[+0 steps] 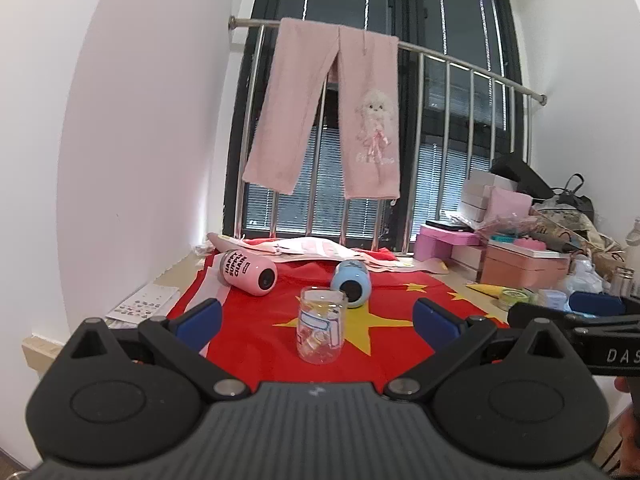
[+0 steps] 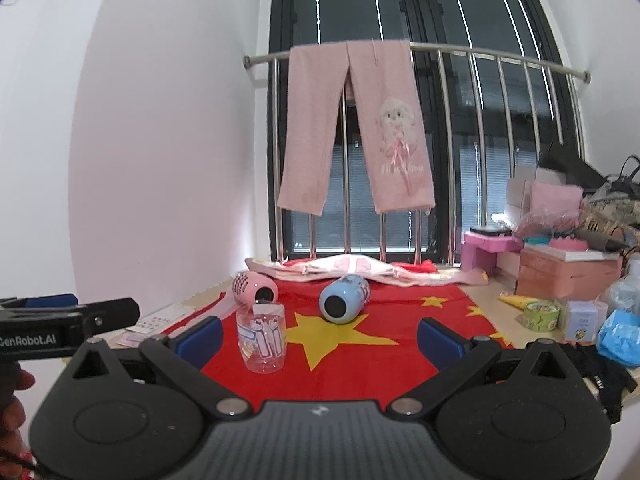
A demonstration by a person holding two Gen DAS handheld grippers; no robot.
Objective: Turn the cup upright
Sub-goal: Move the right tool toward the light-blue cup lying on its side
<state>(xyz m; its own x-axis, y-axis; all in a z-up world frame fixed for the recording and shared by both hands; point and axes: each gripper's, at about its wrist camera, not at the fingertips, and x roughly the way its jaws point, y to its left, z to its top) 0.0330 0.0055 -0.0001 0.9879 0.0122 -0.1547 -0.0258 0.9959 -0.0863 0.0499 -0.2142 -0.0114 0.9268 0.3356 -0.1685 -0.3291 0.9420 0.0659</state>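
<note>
A clear glass cup point(image 1: 321, 325) with a cartoon print stands upright on the red flag cloth point(image 1: 256, 344); it also shows in the right wrist view point(image 2: 262, 338). A pink cup point(image 1: 248, 273) and a blue cup point(image 1: 351, 283) lie on their sides behind it, as the pink cup point(image 2: 256, 288) and blue cup point(image 2: 343, 298) in the right view. My left gripper point(image 1: 316, 322) is open and empty, just short of the glass. My right gripper point(image 2: 318, 340) is open and empty, with the glass near its left finger.
Pink trousers point(image 1: 326, 108) hang on a steel rail point(image 1: 460, 60) before the window. Folded cloth point(image 2: 348, 266) lies behind the cups. Pink boxes point(image 2: 568, 270), a tape roll point(image 2: 540, 314) and bags crowd the right side. A sticker sheet point(image 1: 144, 300) lies at the left.
</note>
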